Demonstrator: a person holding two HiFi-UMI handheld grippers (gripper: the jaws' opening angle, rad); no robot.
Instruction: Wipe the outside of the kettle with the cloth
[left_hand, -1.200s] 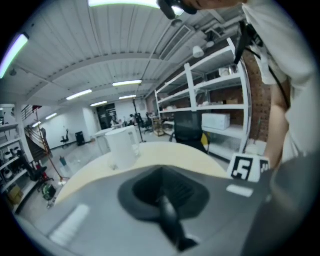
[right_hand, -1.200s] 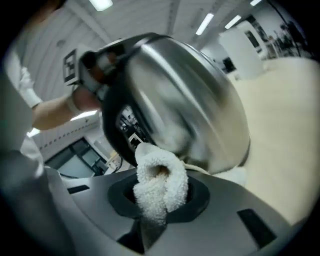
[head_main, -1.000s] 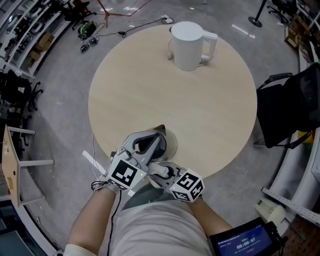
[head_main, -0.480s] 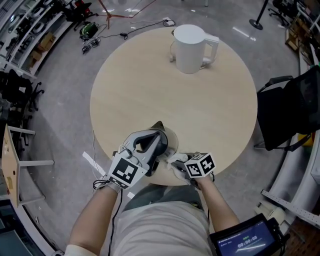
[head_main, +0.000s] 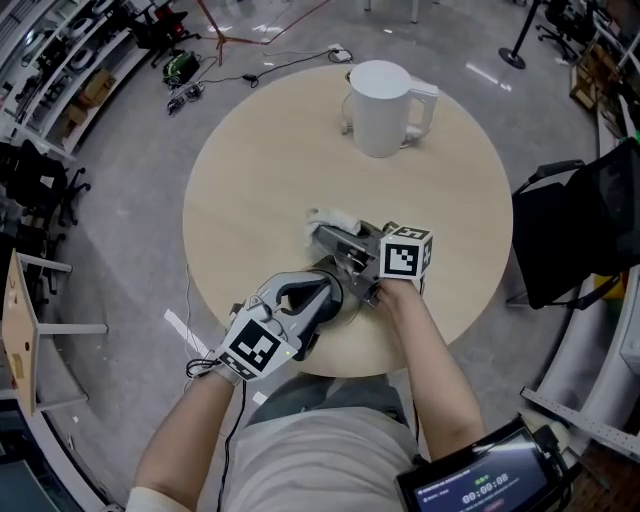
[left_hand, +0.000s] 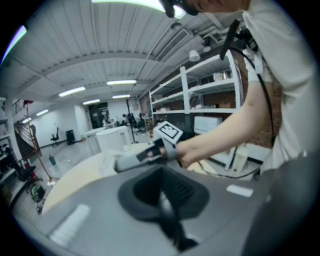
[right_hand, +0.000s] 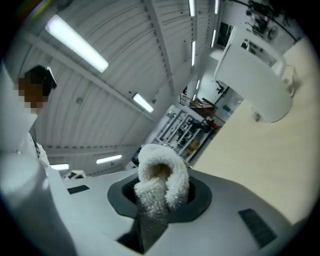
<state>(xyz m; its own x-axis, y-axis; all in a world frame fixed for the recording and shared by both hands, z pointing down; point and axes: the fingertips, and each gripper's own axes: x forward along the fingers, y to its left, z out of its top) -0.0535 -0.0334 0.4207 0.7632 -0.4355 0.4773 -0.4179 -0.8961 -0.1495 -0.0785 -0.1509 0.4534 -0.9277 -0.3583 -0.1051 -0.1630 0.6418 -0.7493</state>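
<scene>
The kettle (head_main: 382, 108) is a plain white jug. It stands upright on the far side of the round table (head_main: 250, 200), well ahead of the right gripper (head_main: 325, 232) and a little to that gripper's right, with its handle on the side away from the left gripper. Bare tabletop lies between kettle and gripper tips. In the right gripper view the kettle (right_hand: 252, 80) sits far out beyond the jaws, and nothing touches it.

The cloth (head_main: 330, 219) is a small wad of white fluffy fabric. The right gripper's jaws are clenched on it, and in the right gripper view the cloth (right_hand: 159, 182) bulges out of the jaw mouth in a folded loop and hides the fingertips. This gripper hovers over the middle of the table with the cloth leading, aimed roughly at the kettle.

The left gripper (head_main: 333, 275) lies behind the right one and to its left, close to the table's near edge. Its jaws look pressed together with nothing between them.

The step in hand appears to be the approach, since the cloth is gripped but no wiping has begun. The next move probably calls for carrying the cloth forward to the kettle's wall and pressing its fluffy face flat against it. The idle left gripper would likely have to steady the kettle, perhaps at the handle, so that the light jug does not slide or tip under the rubbing.
</scene>
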